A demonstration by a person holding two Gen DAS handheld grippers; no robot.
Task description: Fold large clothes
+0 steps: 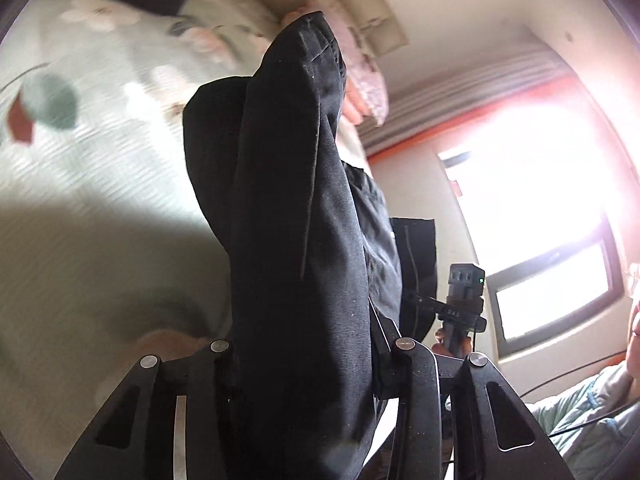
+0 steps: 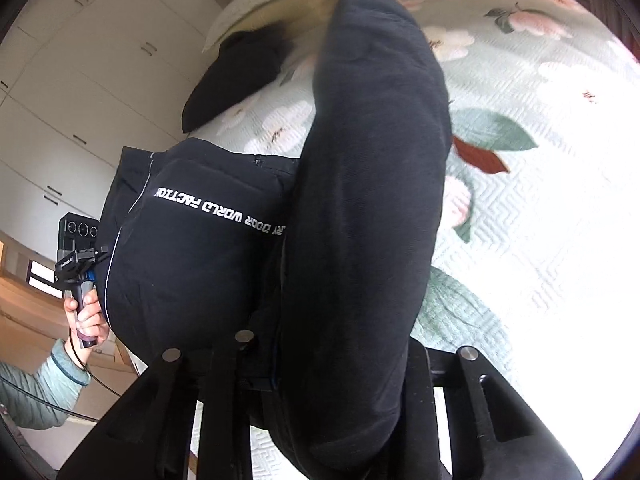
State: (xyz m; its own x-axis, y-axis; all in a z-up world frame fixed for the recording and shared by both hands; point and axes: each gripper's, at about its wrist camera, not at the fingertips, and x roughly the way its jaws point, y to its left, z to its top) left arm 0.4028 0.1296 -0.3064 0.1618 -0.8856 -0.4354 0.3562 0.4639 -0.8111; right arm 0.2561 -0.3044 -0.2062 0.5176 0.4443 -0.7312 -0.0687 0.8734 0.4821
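Bed (image 2: 540, 208): floral quilted cover, fills the background of both views, blurred in the left one.

Black garment (image 2: 360, 200): large, dark, lifted clear of the bed and hanging between my two grippers. Looks like trousers; cannot be sure.

Left gripper (image 1: 308, 364): jaws closed on a thick bunch of the cloth, which runs up and away from the fingers.

Right gripper (image 2: 340, 360): jaws likewise clamped on a thick roll of the cloth.

Step, as I judge it: garment held up in the air, mid-carry, before laying it down for a fold. Next move calls for lowering both ends together onto the bed, keeping the cloth taut so it lands flat, not bunched.

View differences: right view alone shows white lettering (image 2: 220, 210) on a panel of the garment, a cupboard wall (image 2: 80, 80), and a dark pillow (image 2: 236, 76). Left view alone shows a bright window (image 1: 552, 240).
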